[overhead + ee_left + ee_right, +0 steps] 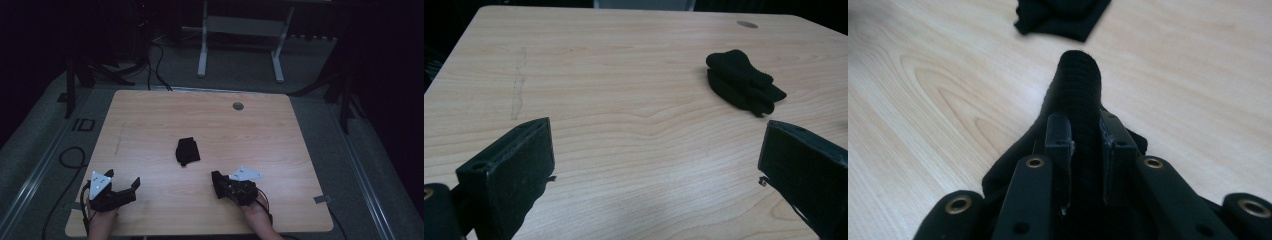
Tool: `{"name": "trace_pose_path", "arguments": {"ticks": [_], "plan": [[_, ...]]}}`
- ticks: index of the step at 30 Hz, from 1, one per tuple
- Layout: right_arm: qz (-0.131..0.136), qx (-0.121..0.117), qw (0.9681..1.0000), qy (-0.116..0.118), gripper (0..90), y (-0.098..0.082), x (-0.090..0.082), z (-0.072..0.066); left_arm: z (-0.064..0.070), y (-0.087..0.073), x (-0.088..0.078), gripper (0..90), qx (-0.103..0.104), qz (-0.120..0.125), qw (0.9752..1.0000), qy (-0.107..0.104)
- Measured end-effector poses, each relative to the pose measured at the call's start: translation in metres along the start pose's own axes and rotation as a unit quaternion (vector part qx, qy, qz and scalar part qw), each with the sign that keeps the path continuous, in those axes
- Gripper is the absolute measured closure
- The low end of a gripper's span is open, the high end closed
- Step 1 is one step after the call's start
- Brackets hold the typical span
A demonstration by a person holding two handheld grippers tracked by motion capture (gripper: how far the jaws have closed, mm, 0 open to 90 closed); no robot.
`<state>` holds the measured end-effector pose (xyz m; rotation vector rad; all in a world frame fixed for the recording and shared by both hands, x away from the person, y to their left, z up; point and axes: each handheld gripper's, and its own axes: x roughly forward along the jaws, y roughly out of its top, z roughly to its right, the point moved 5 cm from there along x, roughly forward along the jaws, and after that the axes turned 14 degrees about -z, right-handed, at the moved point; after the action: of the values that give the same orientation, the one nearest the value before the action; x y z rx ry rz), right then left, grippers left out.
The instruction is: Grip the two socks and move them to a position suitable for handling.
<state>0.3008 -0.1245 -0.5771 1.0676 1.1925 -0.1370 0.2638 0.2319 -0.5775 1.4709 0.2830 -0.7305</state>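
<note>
**One black knit piece pinched, another lying folded mid-counter**

The right claw (1087, 137) is clamping a black ribbed knit cloth, possibly a sock (1078, 90), between nearly closed jaws, its rounded end sticking out toward the far side, apparently for carrying. The left claw (121, 187) is resting wide apart and empty at the near left. A folded black fabric bundle (187, 151) is lying mid-way across the light wood-grain counter (165, 115), well apart from both. Nothing is blocking the way between them.

The table (210, 120) is pale, smooth, matt wood-grain, the folded cloth (187, 151) at its middle is soft matt black fabric, and the right gripper (1083, 137), matt black plastic with brass-coloured eyelets, clamps a black ribbed knit (1078, 85).
</note>
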Motion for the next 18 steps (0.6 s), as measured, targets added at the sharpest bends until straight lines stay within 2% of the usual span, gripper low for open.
{"name": "trace_pose_path", "arguments": {"ticks": [2,4,5,7,8,10,13,16,18], "plan": [[-0.011,-0.013,0.9997,-0.020,77.6,-0.004,0.010,0.001,0.003,0.000,0.000,1.8,0.004,-0.002,1.0000,-0.003],[-0.025,-0.014,0.9994,-0.019,77.2,-0.008,0.020,0.002,0.006,0.000,0.001,1.8,0.007,-0.002,0.9999,-0.007],[-0.017,-0.019,0.9993,-0.027,77.1,-0.008,0.021,0.003,0.008,0.000,0.001,1.8,0.009,-0.004,0.9999,-0.010],[-0.021,-0.018,0.9992,-0.028,75.4,-0.008,0.021,0.002,0.010,0.000,0.002,1.8,0.013,-0.004,0.9998,-0.015],[-0.023,-0.017,0.9993,-0.025,71.6,-0.007,0.020,0.002,0.011,0.000,0.002,1.8,0.013,-0.004,0.9998,-0.015],[-0.019,0.002,0.9998,0.004,57.1,-0.003,0.013,0.004,0.011,0.000,0.001,1.8,0.011,-0.004,0.9998,-0.016],[0.018,0.013,0.9997,-0.004,45.8,0.008,-0.011,0.014,0.009,0.000,0.001,1.8,0.003,-0.002,0.9999,-0.016],[0.027,0.029,0.9992,-0.006,41.8,0.013,-0.027,0.028,0.011,0.000,0.001,1.8,-0.001,-0.001,0.9998,-0.021],[0.015,0.034,0.9993,0.004,40.2,0.009,-0.023,0.031,0.015,0.000,0.002,1.8,0.004,-0.003,0.9997,-0.025]]}}
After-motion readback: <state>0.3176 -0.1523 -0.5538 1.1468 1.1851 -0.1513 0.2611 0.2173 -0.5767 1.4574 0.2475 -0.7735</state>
